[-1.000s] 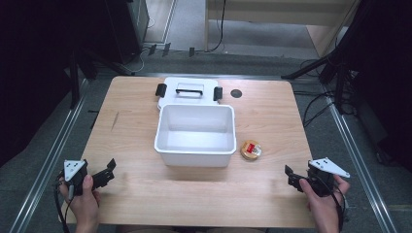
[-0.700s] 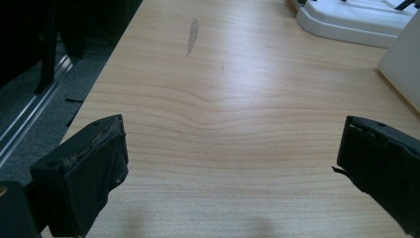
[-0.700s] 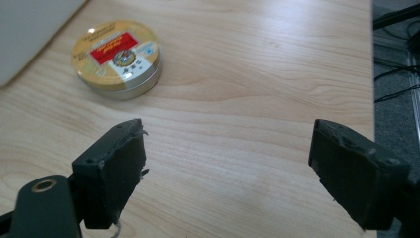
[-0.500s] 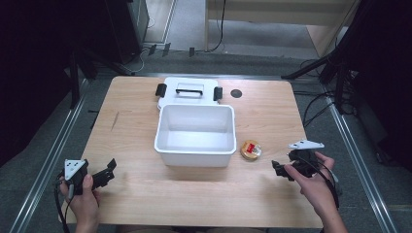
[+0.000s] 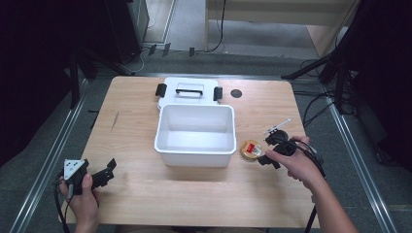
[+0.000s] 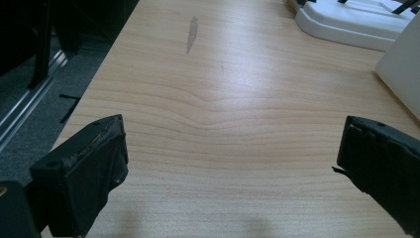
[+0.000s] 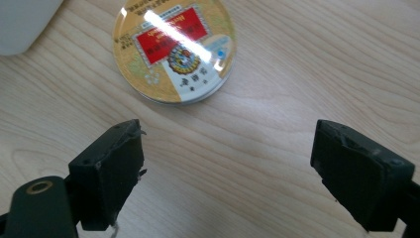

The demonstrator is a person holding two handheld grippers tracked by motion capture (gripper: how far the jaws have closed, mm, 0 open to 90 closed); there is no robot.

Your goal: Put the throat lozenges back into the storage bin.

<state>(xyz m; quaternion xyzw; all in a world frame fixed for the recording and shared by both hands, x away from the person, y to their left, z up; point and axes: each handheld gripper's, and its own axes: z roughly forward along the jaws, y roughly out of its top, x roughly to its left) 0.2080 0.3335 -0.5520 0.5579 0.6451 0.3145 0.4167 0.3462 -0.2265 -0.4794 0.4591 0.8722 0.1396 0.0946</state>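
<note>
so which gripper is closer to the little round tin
Right. The right gripper sits just beside the round tin, fingers open, not touching it. The left gripper is far across the table.

I hold my left gripper low at the near left corner of the desk, my left hand wrapped around its body, forearm coming in from the near edge. Its jaws stand wide apart with nothing between them, pointing across the desk toward the far right. My right hand reaches in from the near right corner, forearm angled toward the middle. The right gripper points left and slightly down, its jaws parted and just now opening further, nothing between them.
</note>
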